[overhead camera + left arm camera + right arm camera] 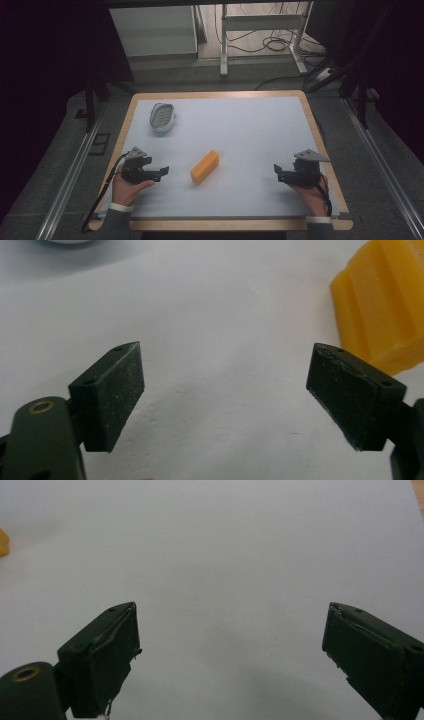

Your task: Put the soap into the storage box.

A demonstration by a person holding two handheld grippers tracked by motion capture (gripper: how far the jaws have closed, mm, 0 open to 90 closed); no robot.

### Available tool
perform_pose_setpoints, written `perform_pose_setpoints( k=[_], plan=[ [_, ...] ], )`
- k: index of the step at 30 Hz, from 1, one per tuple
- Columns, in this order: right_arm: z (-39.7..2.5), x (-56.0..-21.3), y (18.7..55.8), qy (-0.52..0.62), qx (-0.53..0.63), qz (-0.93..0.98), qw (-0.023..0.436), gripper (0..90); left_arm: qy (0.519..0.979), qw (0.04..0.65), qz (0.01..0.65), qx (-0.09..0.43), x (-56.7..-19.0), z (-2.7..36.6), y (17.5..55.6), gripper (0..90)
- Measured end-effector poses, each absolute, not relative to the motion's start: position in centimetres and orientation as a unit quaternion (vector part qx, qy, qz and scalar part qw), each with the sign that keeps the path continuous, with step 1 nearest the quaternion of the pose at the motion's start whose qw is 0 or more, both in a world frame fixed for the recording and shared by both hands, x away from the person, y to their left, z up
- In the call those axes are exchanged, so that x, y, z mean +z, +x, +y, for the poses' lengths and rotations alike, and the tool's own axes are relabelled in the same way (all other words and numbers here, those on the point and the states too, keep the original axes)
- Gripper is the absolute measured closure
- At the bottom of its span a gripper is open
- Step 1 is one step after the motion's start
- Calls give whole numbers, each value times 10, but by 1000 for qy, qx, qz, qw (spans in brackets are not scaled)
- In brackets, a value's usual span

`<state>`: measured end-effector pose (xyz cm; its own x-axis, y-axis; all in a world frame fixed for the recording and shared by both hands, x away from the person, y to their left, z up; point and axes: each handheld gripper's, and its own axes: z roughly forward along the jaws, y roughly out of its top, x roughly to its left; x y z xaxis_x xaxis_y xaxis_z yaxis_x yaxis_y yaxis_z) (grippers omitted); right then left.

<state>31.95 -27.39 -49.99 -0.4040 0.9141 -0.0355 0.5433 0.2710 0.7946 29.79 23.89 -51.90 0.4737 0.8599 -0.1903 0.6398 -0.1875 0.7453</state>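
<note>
Table (260, 135) bears a yellow block (204, 167) near its middle. Left of the block the left gripper (161, 171) waits close, jaws spread, likely to grasp it; right gripper (278, 171) rests well right, jaws spread too.

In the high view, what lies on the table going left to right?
Left gripper → white oval dish → orange block → right gripper. The first two overlap slightly in horizontal span.

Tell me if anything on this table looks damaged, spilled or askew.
Nothing looks spilled or broken. The yellow-orange rectangular block lies diagonally on the white table surface, and the right gripper has a frayed left pad.
</note>
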Motion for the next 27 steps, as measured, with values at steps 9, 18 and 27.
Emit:
perform_pose_setpoints(
  k=[9, 18, 27],
  plan=[
    [-276, -500, 317, 484, 363, 751, 264, 90, 759, 403, 496, 128, -516, 244, 299, 204],
    [-276, -508, 317, 489, 363, 750, 258, 90, 760, 405, 490, 133, -514, 242, 298, 201],
    [-277, -510, 318, 491, 366, 748, 255, 90, 768, 388, 490, 138, -485, 243, 288, 188]
  ],
)
